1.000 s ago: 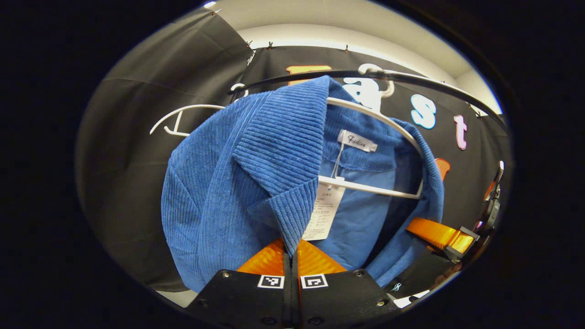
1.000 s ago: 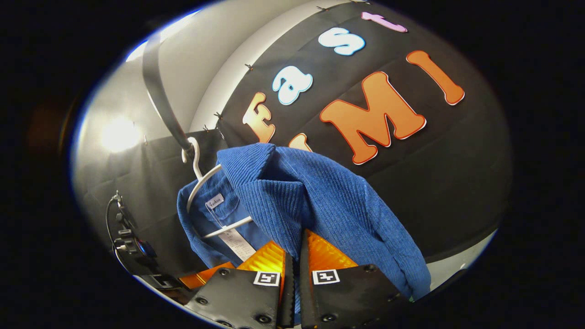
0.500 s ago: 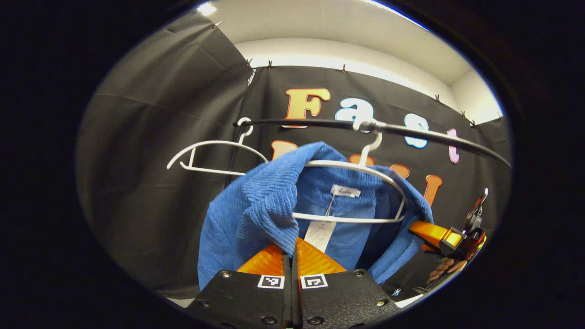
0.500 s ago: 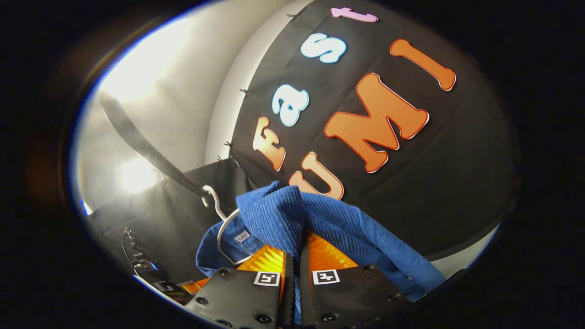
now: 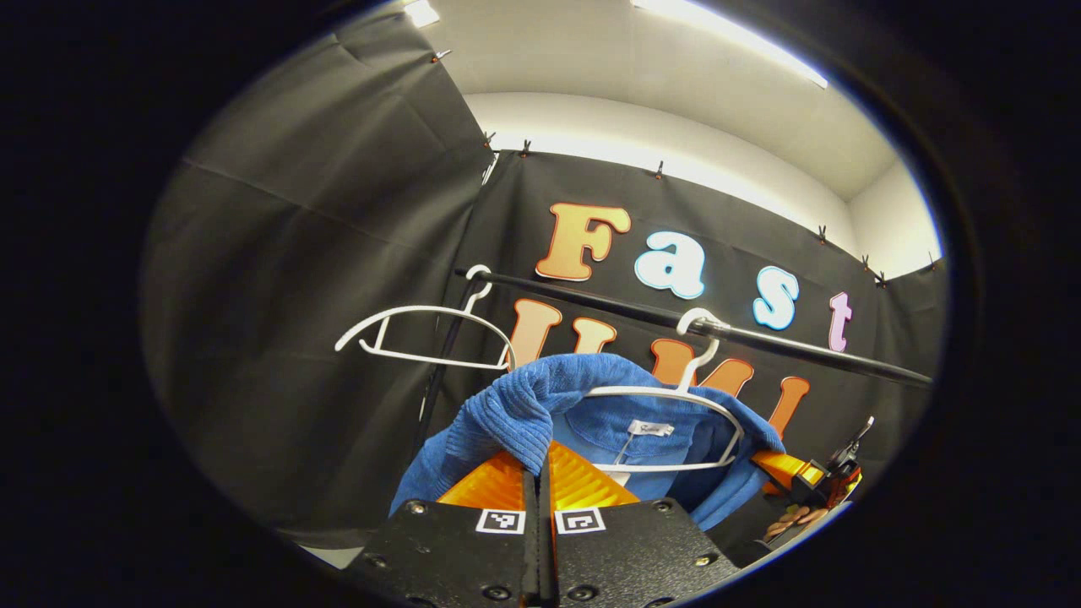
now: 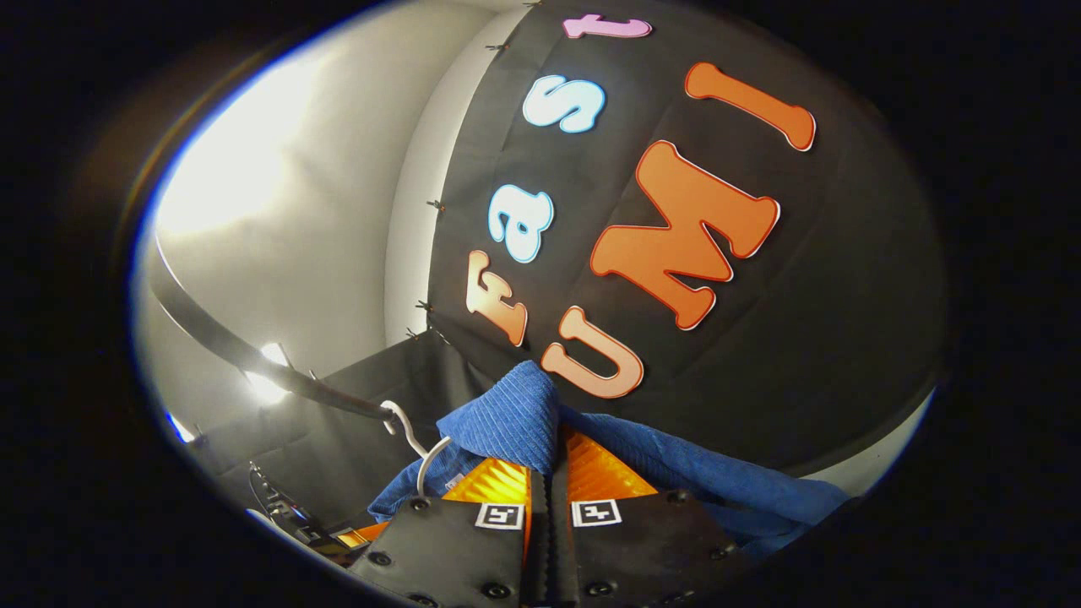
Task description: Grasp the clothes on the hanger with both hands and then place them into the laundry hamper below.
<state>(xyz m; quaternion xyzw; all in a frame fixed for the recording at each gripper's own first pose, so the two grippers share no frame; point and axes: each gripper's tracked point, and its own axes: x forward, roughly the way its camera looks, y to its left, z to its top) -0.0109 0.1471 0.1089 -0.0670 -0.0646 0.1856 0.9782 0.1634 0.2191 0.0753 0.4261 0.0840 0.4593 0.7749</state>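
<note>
Blue corduroy jacket (image 5: pixel 515 405) pinched at both front edges, left gripper (image 5: pixel 538 473) and right gripper (image 6: pixel 549 477) each clamped on fabric, white hanger (image 5: pixel 676 397) on the rail (image 5: pixel 760 338).

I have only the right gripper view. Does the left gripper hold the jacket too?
Observer: Yes. In the left gripper view the left gripper is shut on a fold of the jacket.
Operator: Is the jacket off the hanger?
Observer: No. The hanger sits inside the collar, with its far shoulder under cloth, and it hooks on the rail.
Operator: Is anything else on the rail?
Observer: One bare hanger, to the left in that view.
</note>
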